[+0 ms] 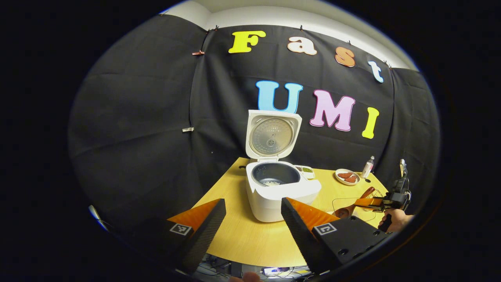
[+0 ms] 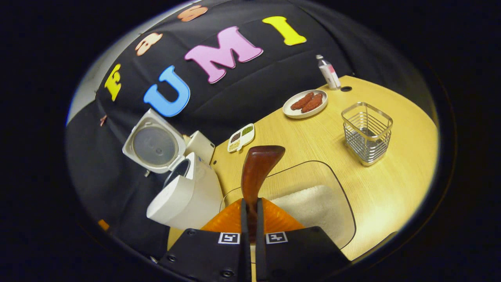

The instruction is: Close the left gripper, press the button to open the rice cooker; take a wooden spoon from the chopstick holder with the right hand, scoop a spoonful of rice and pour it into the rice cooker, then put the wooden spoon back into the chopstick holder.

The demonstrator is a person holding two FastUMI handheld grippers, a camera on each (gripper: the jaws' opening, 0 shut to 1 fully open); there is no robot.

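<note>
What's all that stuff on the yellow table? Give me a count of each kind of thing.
Rice cooker, lid up: 1
Wooden spoon, held in the right gripper: 1
Wire chopstick holder: 1
Clear container of rice: 1
Plate of sausages: 1
Small divided dish: 1
Bottle: 1
Total: 7

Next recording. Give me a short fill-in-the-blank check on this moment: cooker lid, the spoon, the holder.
1. The rice cooker lid stands ____.
2. The right gripper is shut on the handle of the ____.
3. The wire chopstick holder on the table has ____ utensils in it.
4. The left gripper fingers are ____, holding nothing.

Missing words: open; wooden spoon; no; apart
</note>
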